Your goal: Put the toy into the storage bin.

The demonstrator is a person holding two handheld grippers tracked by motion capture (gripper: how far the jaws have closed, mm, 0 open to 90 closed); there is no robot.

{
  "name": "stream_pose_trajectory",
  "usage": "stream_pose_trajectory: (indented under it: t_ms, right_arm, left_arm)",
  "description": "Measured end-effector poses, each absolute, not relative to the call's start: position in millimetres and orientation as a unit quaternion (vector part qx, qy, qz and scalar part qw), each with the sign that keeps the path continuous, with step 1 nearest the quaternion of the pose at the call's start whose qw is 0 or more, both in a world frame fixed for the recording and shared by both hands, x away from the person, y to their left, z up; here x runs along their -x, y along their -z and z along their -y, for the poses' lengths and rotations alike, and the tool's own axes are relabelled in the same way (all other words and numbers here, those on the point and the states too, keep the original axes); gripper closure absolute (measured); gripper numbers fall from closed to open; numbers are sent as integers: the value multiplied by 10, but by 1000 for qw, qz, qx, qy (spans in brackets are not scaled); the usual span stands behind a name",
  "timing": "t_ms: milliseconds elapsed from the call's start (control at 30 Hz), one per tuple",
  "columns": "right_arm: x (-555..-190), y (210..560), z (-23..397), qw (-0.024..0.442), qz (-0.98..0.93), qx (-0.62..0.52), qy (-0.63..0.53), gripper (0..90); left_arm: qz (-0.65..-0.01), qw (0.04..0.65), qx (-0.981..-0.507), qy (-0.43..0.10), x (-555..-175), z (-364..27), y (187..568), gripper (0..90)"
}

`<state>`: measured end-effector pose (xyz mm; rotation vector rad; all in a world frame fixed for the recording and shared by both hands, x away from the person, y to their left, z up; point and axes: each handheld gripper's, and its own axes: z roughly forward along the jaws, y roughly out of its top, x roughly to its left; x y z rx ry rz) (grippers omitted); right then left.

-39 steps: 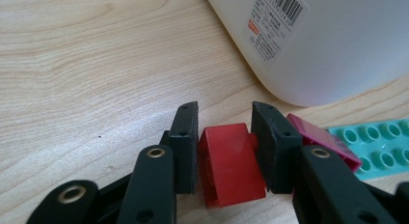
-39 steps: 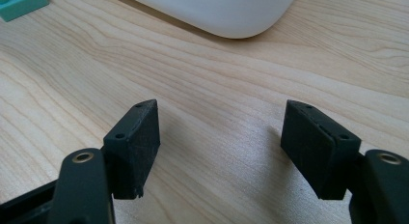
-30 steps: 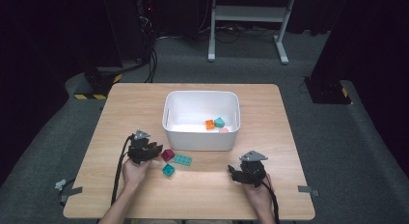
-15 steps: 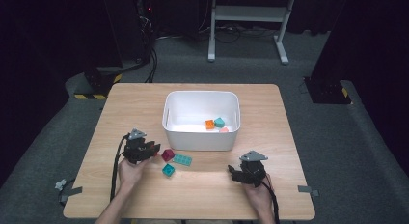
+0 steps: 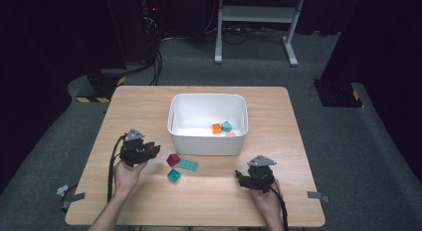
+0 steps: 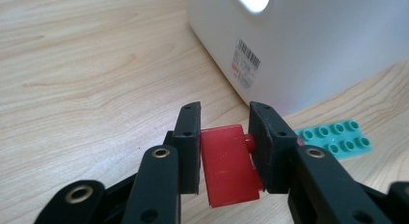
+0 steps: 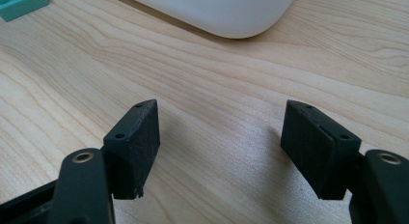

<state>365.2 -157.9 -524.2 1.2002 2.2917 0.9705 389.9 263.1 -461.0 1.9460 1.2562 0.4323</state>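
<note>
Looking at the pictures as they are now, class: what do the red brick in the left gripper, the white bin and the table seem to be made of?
Red brick: probably hard plastic, smooth and slightly glossy, with fine scratches and a moulded stud.
White bin: likely moulded plastic, satin sheen, rounded corners, a printed barcode label.
Table: wood or wood-look laminate; pale grain lines, matte surface.

Item count: one white bin (image 5: 207,137) stands on one wooden tabletop (image 5: 149,104). Inside the bin lie three blocks: one orange (image 5: 216,128), one teal (image 5: 226,125) and one pink (image 5: 231,134), the last partly hidden by the bin wall. On the tabletop in front of the bin lie three more pieces: one magenta block (image 5: 172,159), one teal studded plate (image 5: 188,165) and one small teal block (image 5: 173,175). One red block (image 6: 227,166) sits between jaws. Two grippers are present.
</note>
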Motion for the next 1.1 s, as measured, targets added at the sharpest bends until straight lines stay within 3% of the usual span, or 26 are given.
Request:
stream_pose_trajectory:
  t_ms: [1100]
  right_arm:
    - [-3653,5242,1579,187,-815,-427,-345,290]
  left_arm:
    - [-446,463,-748,-166,-4024,-2515,3740,659]
